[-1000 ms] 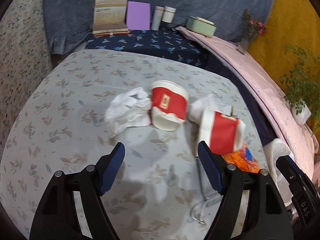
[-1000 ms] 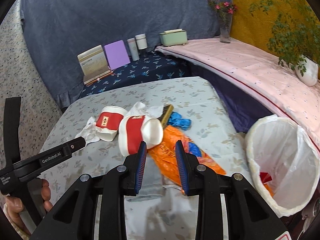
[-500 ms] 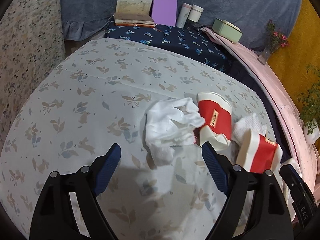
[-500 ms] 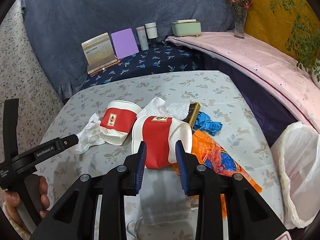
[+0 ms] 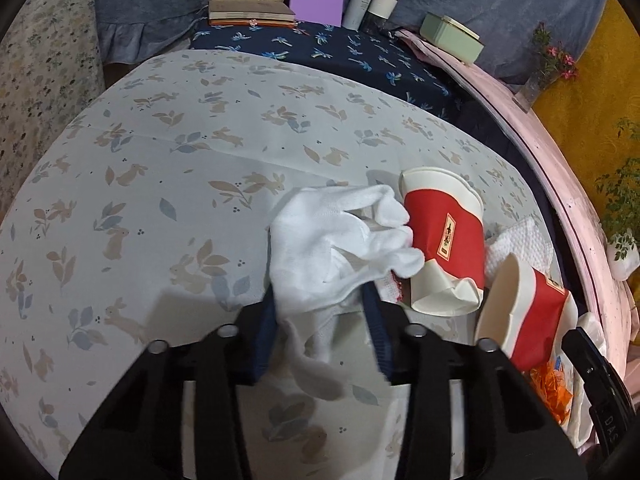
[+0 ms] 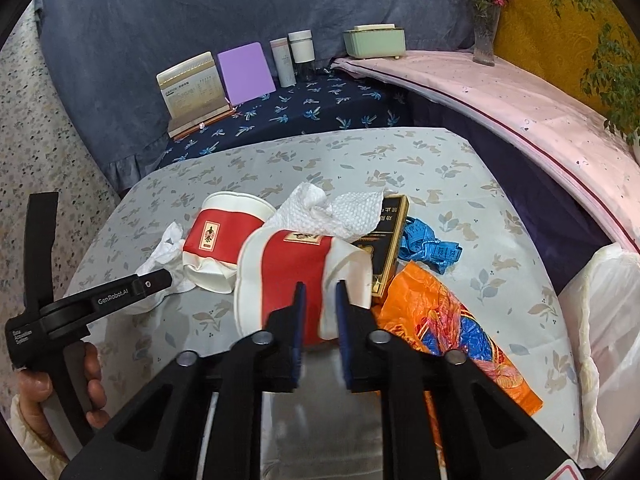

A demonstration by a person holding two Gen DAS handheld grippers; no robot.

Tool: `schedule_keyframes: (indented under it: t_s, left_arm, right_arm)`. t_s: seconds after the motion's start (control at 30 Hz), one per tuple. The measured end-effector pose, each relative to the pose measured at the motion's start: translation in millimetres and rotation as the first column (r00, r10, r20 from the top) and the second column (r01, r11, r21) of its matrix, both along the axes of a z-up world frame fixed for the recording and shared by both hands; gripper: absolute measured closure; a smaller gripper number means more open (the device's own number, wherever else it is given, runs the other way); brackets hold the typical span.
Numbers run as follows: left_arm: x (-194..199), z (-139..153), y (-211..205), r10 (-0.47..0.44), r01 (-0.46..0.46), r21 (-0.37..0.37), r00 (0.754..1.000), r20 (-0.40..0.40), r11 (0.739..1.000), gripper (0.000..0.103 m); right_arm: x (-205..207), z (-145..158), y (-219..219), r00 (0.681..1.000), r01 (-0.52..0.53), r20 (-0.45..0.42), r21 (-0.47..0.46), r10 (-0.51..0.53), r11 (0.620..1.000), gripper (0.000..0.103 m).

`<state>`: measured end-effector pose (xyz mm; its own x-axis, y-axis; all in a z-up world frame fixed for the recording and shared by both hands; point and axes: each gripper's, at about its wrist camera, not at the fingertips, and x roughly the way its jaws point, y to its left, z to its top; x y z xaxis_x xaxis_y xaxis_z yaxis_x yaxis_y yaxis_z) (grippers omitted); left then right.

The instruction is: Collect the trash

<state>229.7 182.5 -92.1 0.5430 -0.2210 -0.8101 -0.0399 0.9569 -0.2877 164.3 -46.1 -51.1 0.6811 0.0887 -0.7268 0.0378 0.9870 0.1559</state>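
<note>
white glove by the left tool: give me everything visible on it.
The white glove looks like thin knit cotton, crumpled, its fingers curled toward the crushed red and white paper cup and touching it. A bit of red stitching shows at one edge. It lies on the rabbit-print tablecloth. The left tool has its blue pads at either side of the cuff end, pressing into the fabric. In the right wrist view only a bunched corner shows beside the cup.

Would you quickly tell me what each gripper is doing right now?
Left gripper: shut on the white glove.
Right gripper: shut on the red paper cup.
</note>
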Motion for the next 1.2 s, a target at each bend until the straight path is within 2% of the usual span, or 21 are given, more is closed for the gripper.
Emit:
schedule_keyframes:
  t_s: [0.07,0.27,0.57,0.8,1.2]
  left_arm:
    - [-2.1,2.4,-0.6,-0.007,0.007,0.0,1.0,0.005,1.0,0.078]
    - [-15.5,16.6,-1.8,-0.014,0.014,-0.001,0.999,0.031,1.0,0.087]
    - [-47.5,61.0,-12.4,-0.034,0.036,-0.019,0.993,0.115,0.999,0.091]
    - [-78.1,91.5,-39.1,-0.099,0.105,-0.025,0.981,0.168,0.994,0.091]
    - [-116.2,107.2,-107.2,-0.252,0.259,-0.01,0.948,0.192,0.966,0.091]
  right_arm:
    - [-1.2,-0.1,-1.4,1.0,0.003,0.0,0.004,-0.003,1.0,0.097]
    - [-12.2,7.6,-3.4,1.0,0.009,0.027,-0.001,-0.009,1.0,0.098]
    - [-42.0,41.0,-12.5,0.994,0.024,0.107,0.007,-0.024,1.0,0.102]
    - [-71.6,63.6,-24.5,0.986,0.04,0.163,0.011,-0.042,0.999,0.102]
    - [-118.5,81.0,-69.8,0.968,0.138,0.209,0.015,-0.138,0.99,0.102]
